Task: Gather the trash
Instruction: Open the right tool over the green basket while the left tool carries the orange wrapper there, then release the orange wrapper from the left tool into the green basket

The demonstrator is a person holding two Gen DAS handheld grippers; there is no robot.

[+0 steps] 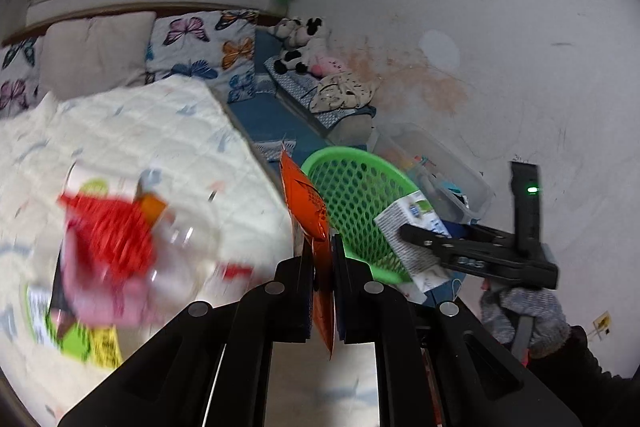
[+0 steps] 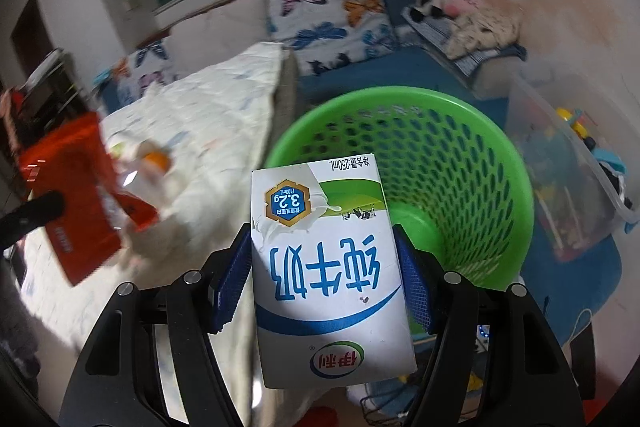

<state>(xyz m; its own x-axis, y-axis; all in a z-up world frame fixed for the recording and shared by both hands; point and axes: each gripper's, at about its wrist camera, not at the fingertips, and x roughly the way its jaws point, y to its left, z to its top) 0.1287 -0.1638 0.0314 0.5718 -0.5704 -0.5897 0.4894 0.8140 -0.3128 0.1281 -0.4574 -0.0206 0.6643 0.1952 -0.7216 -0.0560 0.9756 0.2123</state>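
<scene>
Here, blurred litter [image 1: 112,239] on quilt [image 1: 132,131] unreadable; basket [image 2: 404,163] base half hidden.

Milk carton [image 2: 328,267]: white w/ blue characters & green logo, print upside down in the right wrist view, clamped by its side faces, hanging over the rim of the green mesh basket [image 2: 500,163], which looks empty. Orange foil wrapper [image 1: 310,211]: flat, crinkled, pinched edge-on & upright, just left of the basket. More trash on the pale quilt, blurred: red packet [image 1: 108,231], clear bottle w/ orange cap [image 1: 154,209].
</scene>
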